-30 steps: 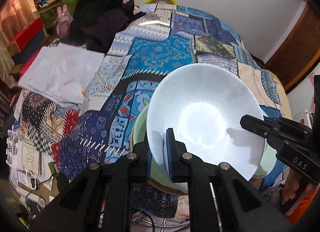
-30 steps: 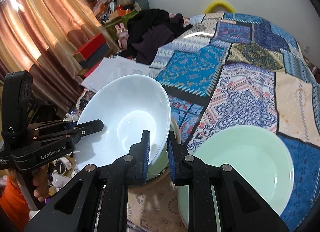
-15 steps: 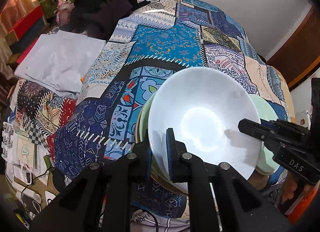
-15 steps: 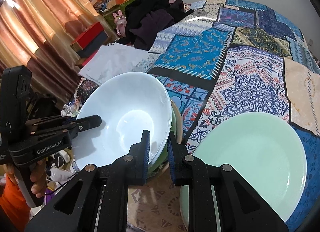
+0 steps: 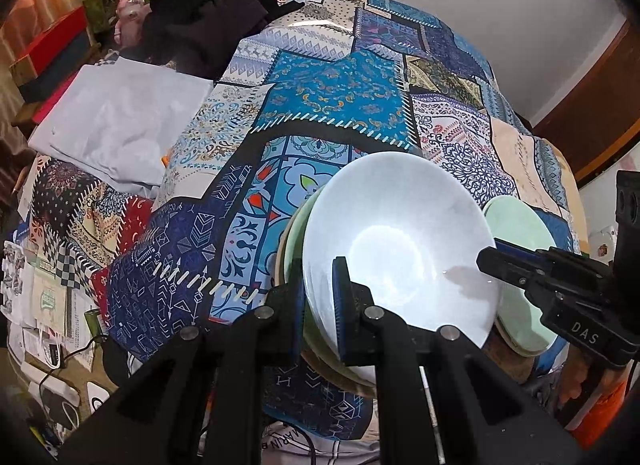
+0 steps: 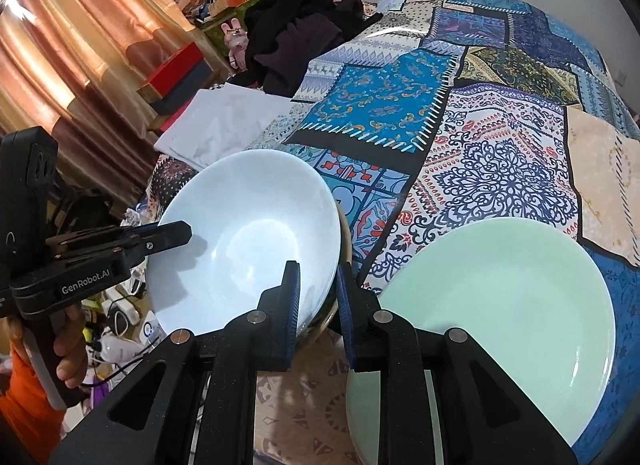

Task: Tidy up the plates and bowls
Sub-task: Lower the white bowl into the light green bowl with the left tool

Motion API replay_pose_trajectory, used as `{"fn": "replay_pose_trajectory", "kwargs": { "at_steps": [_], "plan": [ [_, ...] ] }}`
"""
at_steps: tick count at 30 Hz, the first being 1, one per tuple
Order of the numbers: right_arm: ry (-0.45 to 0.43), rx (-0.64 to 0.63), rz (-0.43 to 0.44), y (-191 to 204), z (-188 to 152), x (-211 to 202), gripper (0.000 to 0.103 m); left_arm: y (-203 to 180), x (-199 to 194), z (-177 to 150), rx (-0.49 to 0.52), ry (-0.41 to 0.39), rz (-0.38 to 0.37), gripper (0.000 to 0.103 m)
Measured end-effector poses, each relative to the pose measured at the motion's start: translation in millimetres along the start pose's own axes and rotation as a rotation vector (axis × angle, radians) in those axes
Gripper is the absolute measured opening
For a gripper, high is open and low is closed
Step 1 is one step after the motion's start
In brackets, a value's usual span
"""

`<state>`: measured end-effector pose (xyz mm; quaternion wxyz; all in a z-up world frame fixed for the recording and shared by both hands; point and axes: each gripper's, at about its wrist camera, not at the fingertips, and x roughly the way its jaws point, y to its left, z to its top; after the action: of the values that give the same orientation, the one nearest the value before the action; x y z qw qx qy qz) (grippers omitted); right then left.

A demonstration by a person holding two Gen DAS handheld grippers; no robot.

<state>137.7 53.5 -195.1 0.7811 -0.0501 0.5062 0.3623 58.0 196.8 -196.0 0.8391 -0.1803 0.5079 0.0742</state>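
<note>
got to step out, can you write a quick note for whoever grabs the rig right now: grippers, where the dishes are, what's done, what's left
Left gripper: shut on the near rim of the white bowl.
Right gripper: jaws straddle the opposite rim of the same bowl, just easing open.
Dishes: the white bowl sits tilted on a stack of greenish dishes on the patchwork cloth. One pale green plate lies alone beside the stack.
Done: bowl brought onto the stack.
Left: probably settle it level, let go, then deal with the lone plate.

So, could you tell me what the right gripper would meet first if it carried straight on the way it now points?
Most likely the white bowl: the right gripper already straddles its near rim, so pushing on would drive it into the stack beneath. Depth is hard to judge here.
</note>
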Motion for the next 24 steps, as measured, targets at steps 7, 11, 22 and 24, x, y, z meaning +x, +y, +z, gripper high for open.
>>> {"fn": "replay_pose_trajectory", "kwargs": {
  "at_steps": [7, 11, 22, 24],
  "plan": [
    [-0.033, -0.025, -0.009, 3, 2, -9, 0.018, -6, -15, 3, 0.035, -0.062, 0.043, 0.019],
    [-0.044, -0.042, -0.026, 5, 2, -11, 0.021, -7, -28, 5, 0.054, -0.108, 0.041, 0.027],
    [-0.003, -0.015, -0.034, -3, 4, 2, 0.04, 17, -9, -6, -0.006, -0.043, -0.009, 0.043],
    [0.016, -0.013, -0.036, -4, 4, 9, 0.04, 16, -4, -11, -0.004, -0.028, -0.017, 0.043]
  ]
}}
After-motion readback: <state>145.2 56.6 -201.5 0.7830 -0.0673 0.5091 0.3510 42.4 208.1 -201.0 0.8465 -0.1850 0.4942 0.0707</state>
